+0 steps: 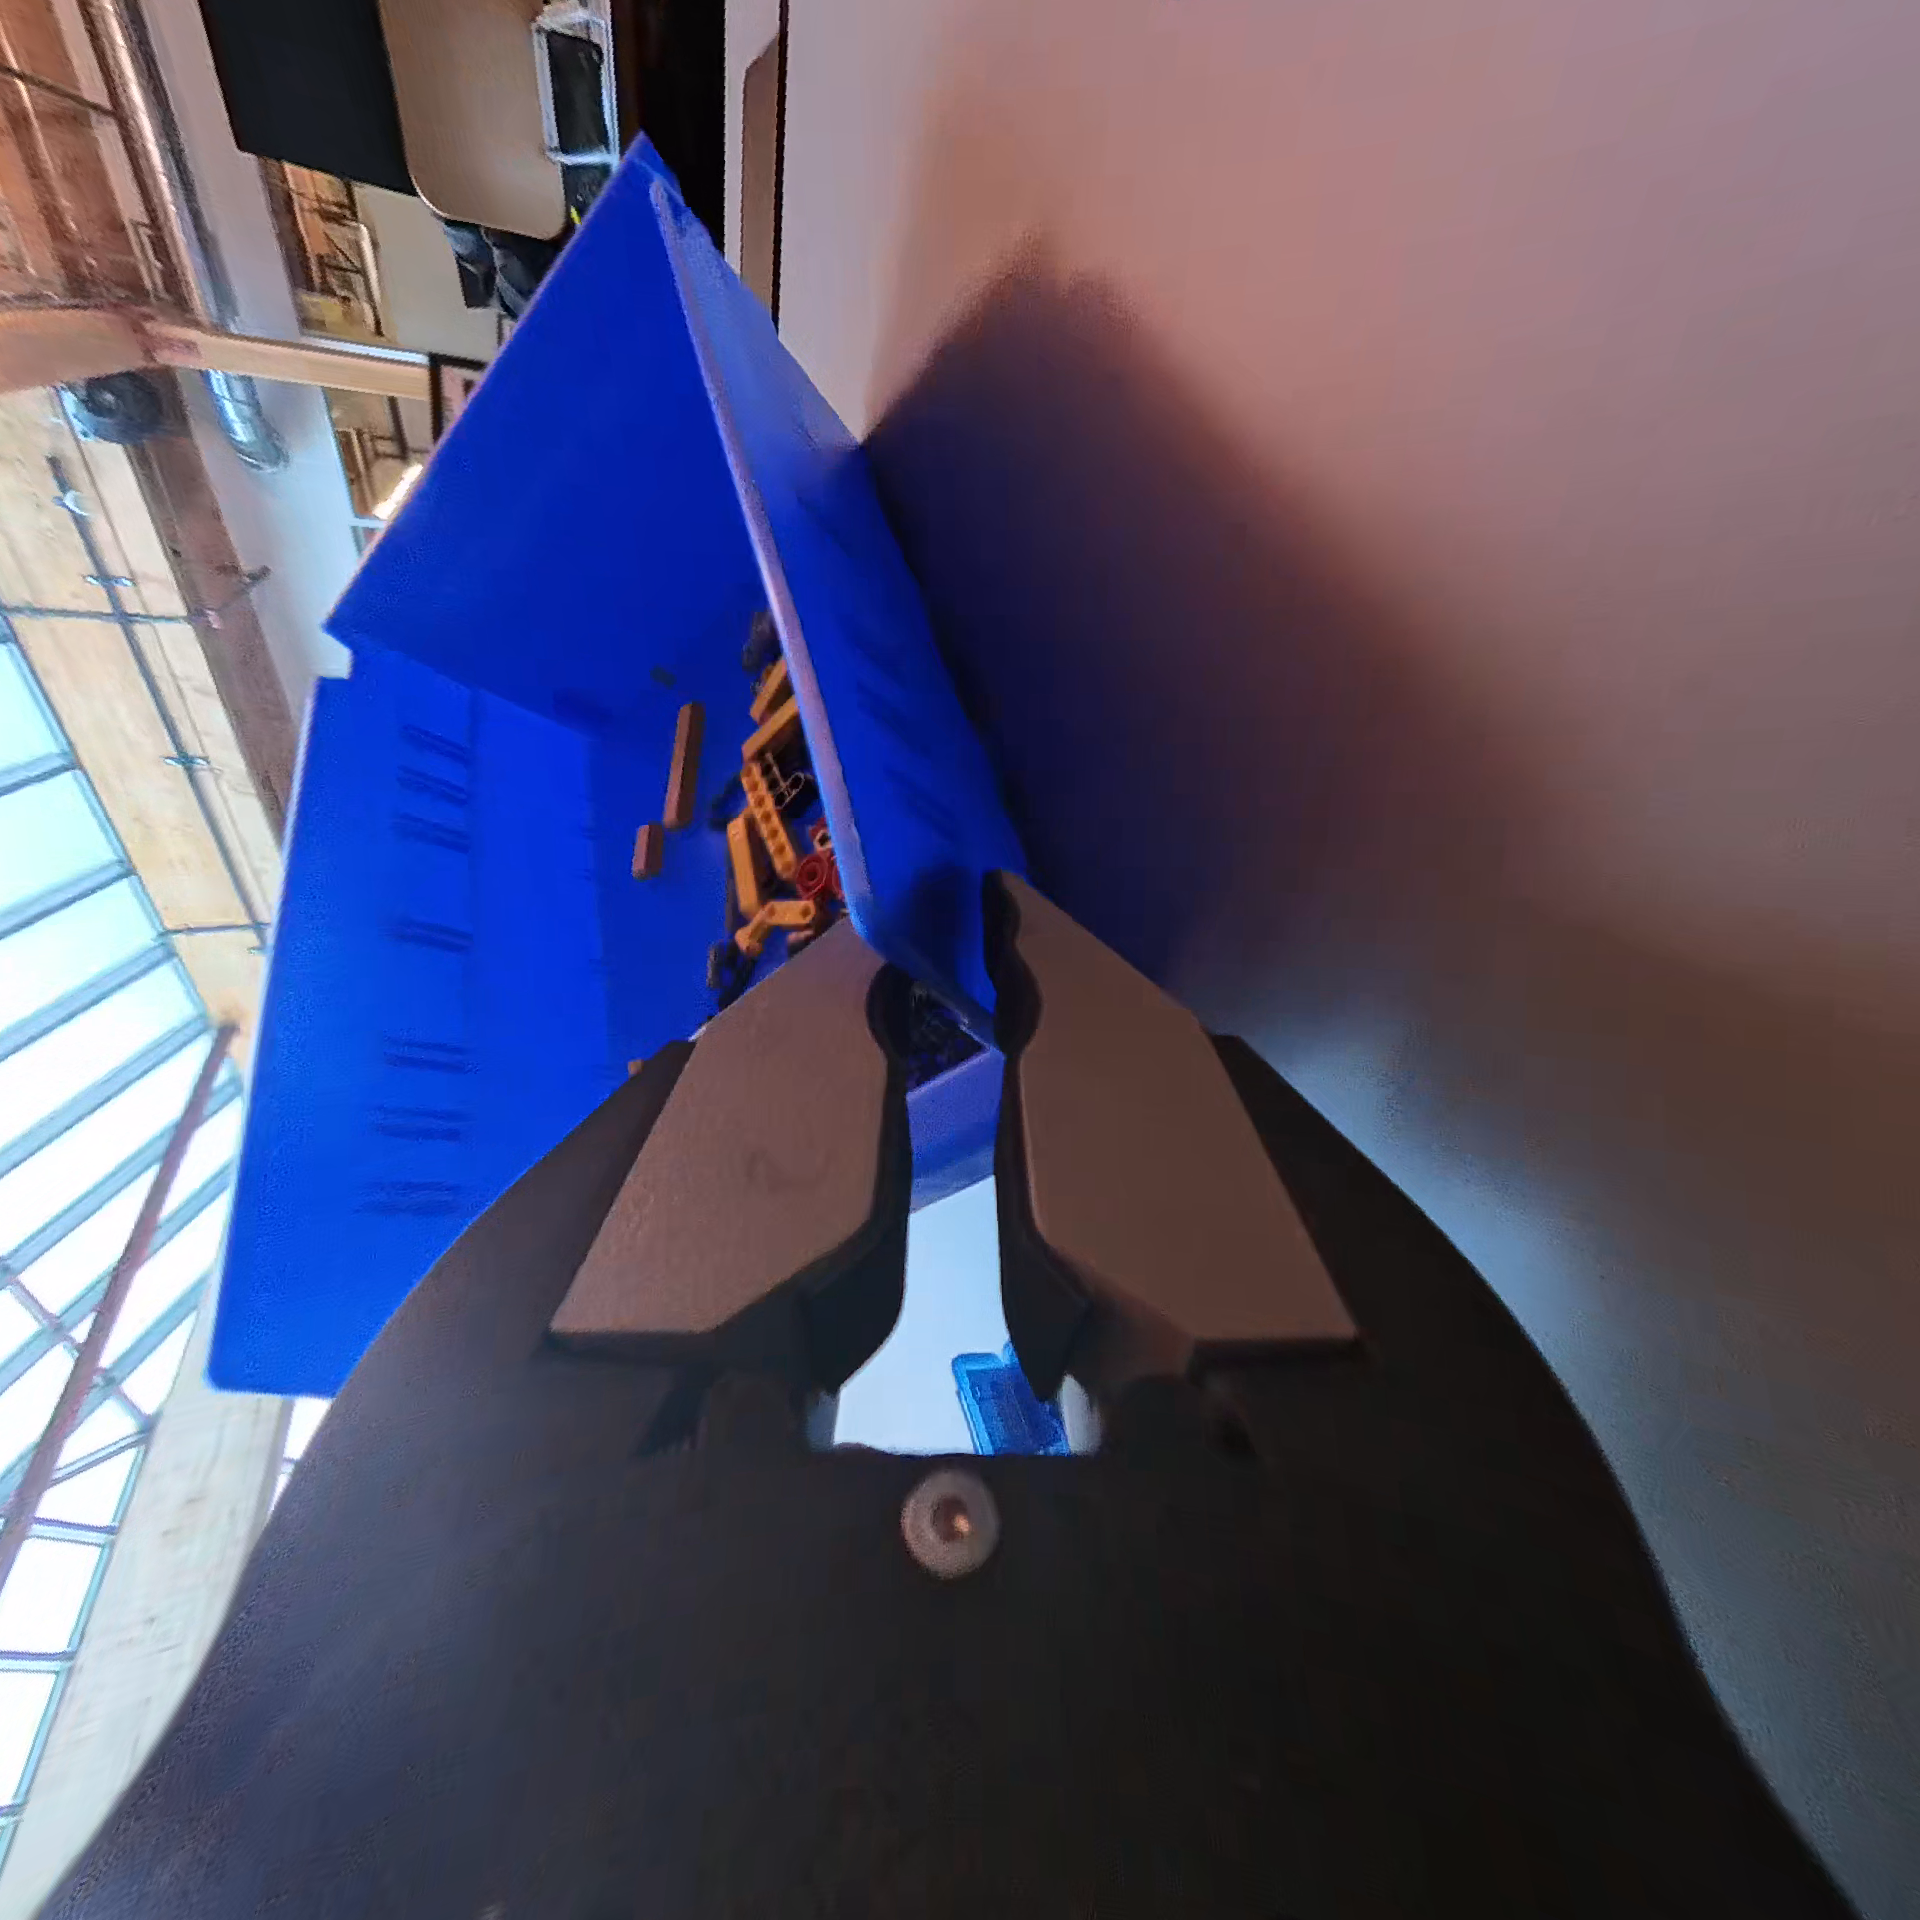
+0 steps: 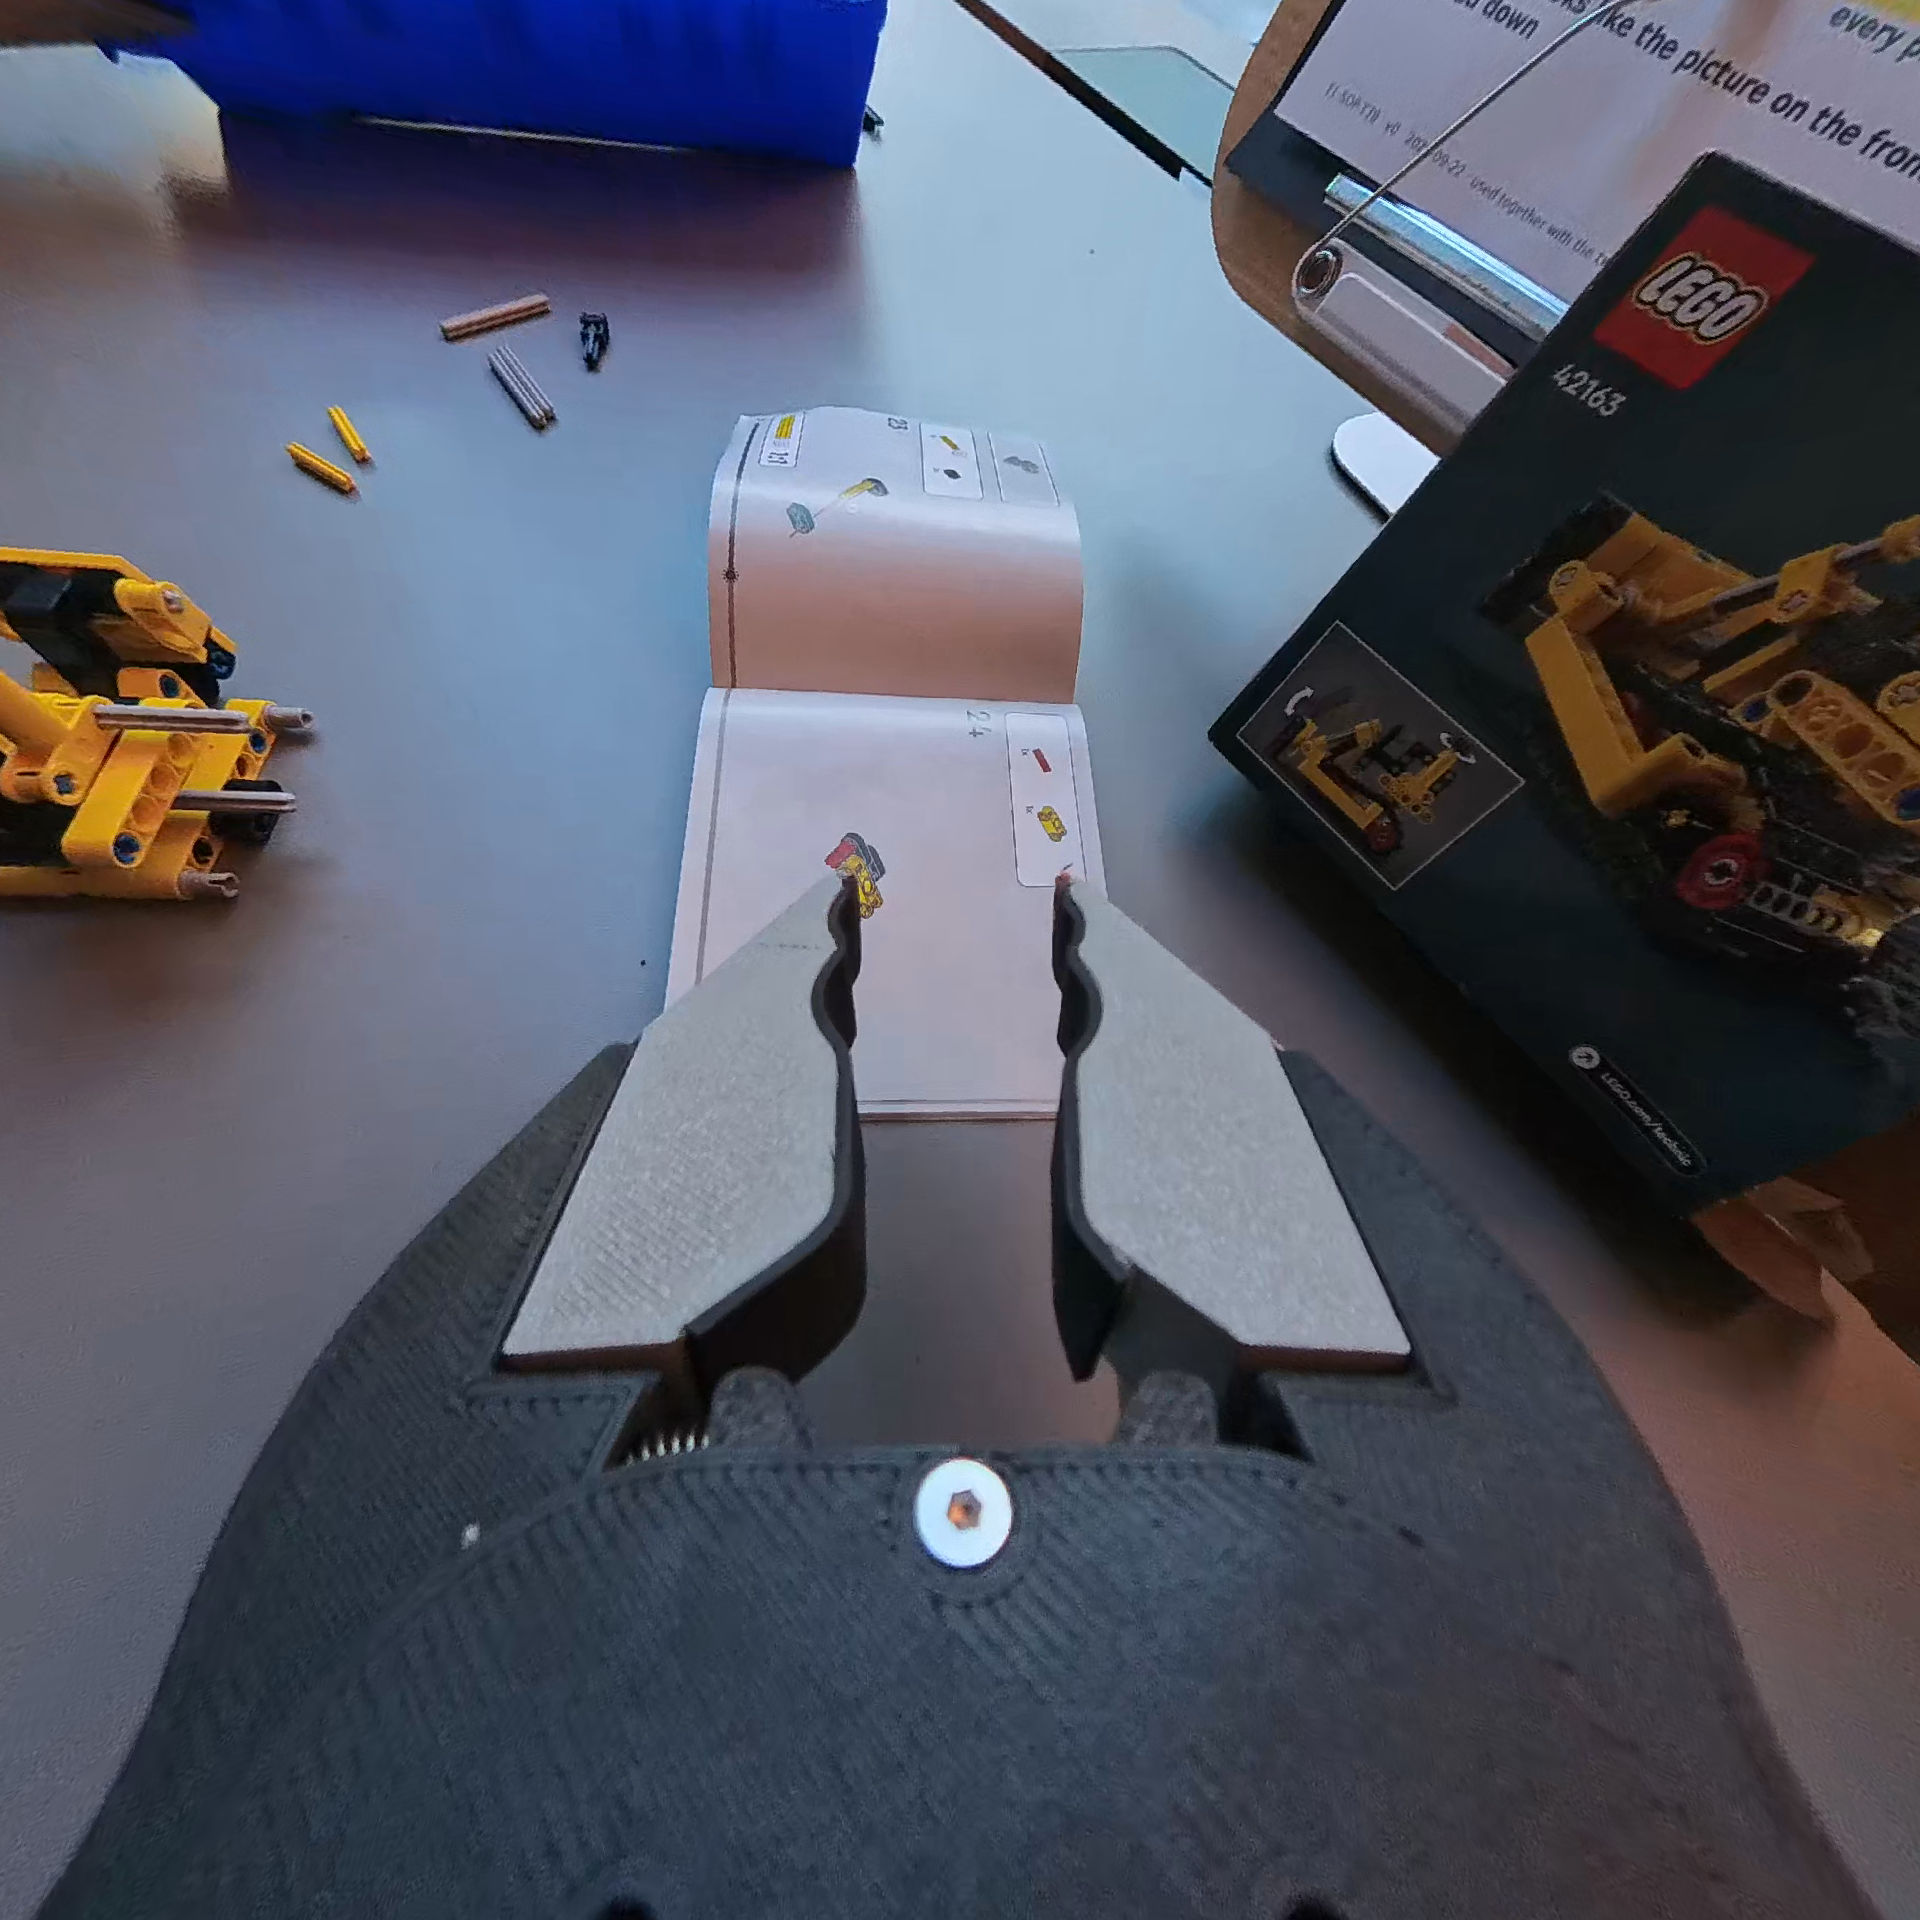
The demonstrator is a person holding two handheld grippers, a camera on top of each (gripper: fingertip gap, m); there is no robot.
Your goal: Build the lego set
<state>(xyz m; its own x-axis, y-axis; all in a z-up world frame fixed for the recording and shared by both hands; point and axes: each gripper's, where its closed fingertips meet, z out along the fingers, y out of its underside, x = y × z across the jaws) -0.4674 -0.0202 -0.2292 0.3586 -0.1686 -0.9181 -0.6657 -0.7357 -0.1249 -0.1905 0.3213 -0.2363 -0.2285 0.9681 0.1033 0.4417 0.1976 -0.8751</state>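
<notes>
Left gripper of mine pinches the blue bin's wall, tipping it steeply, loose pieces inside; right gripper hangs wide open over the booklet, whose long axis runs straight ahead.

Surface: dark, smooth, matte tabletop, lit with a faint sheen.
Ahead of the right gripper's tips: open white paper instruction booklet, lying flat, its near page under the tips.
Left of the tool: part-built yellow and black brick vehicle frame with grey axles sticking out.
Far left ahead: two short yellow plastic axle pins, a brown rod, a grey rod, a small black connector, all loose and near each other.
Far edge: blue plastic bin.
Right: dark cardboard set box, tilted, beside the booklet.
</notes>
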